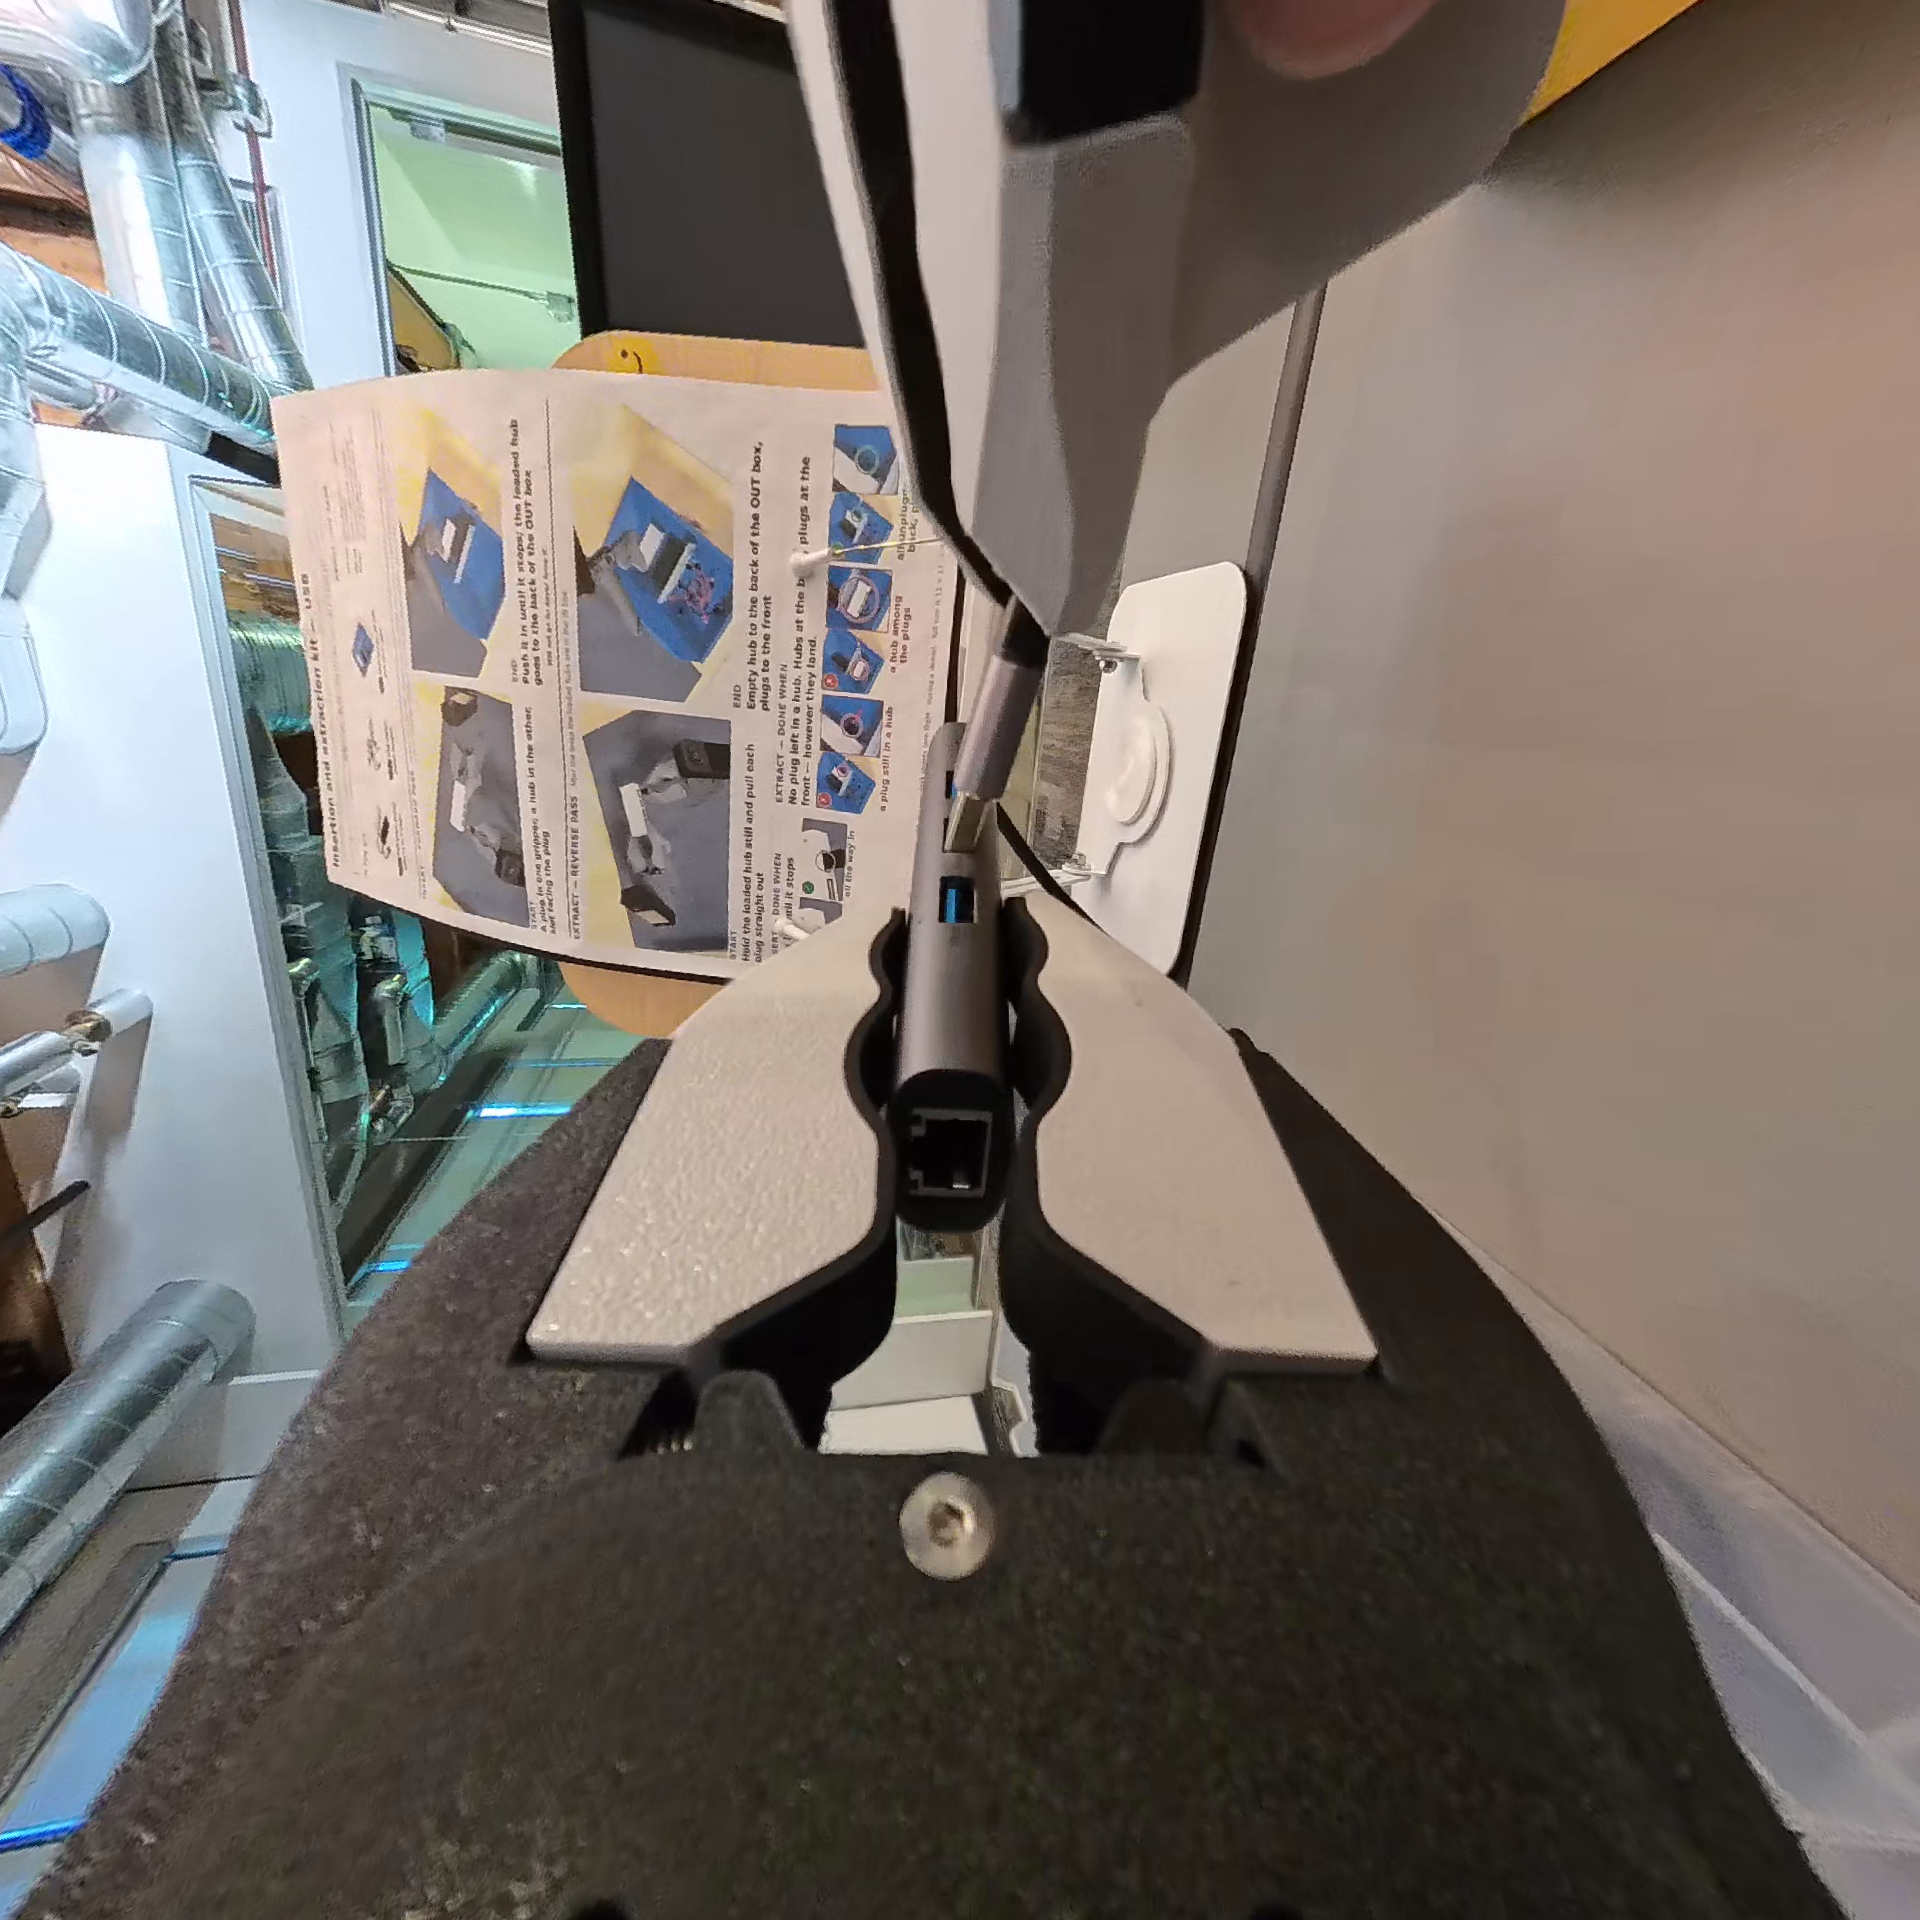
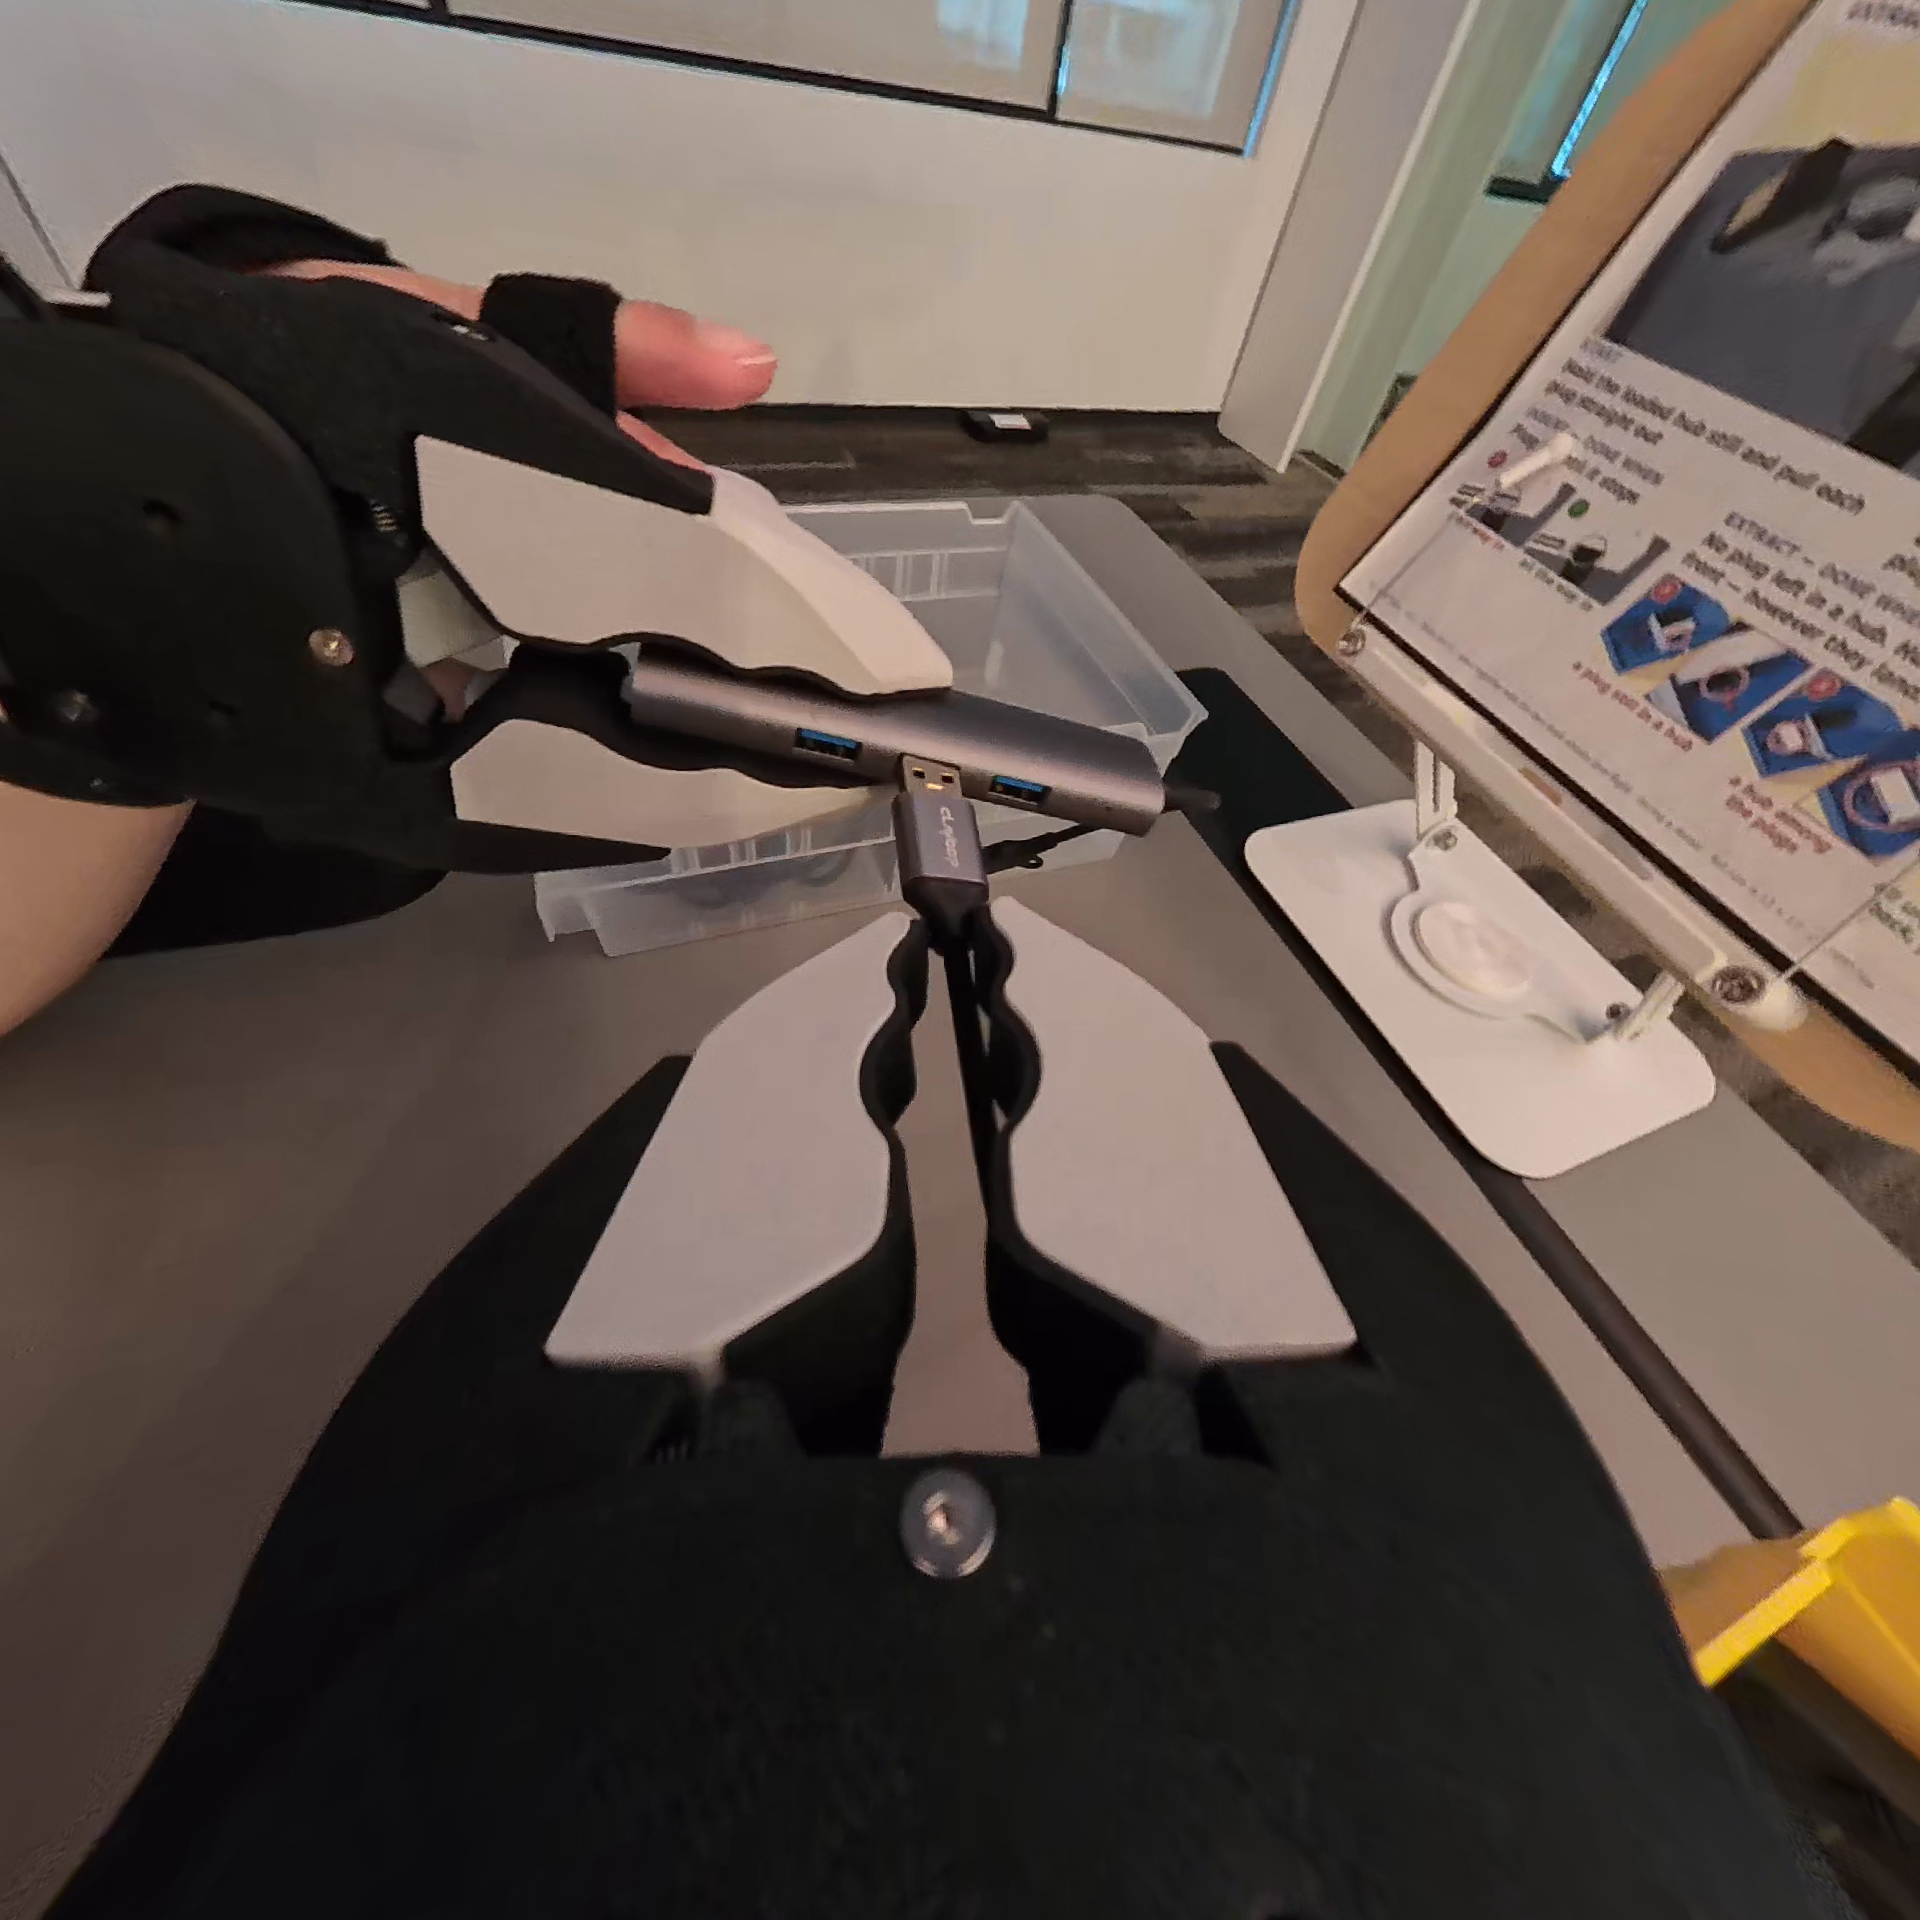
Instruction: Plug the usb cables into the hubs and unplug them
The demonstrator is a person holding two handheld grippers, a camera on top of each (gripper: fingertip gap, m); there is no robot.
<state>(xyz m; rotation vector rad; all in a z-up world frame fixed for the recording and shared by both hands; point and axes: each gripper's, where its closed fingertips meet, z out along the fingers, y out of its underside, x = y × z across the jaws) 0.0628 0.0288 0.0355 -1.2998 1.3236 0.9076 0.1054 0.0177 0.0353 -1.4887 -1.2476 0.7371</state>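
Left gripper (image 1: 951, 935) clenched on the slim grey aluminium USB hub (image 2: 894, 727), held over the clear plastic bin (image 2: 1081, 644). Right gripper (image 2: 948, 935) clamps the grey braided USB-A plug (image 2: 935, 831), tip at the middle port. Square it up, then push straight.

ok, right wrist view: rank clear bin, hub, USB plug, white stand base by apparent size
1. clear bin
2. white stand base, close to the bin and nearer the camera, so that order is unsure
3. hub
4. USB plug
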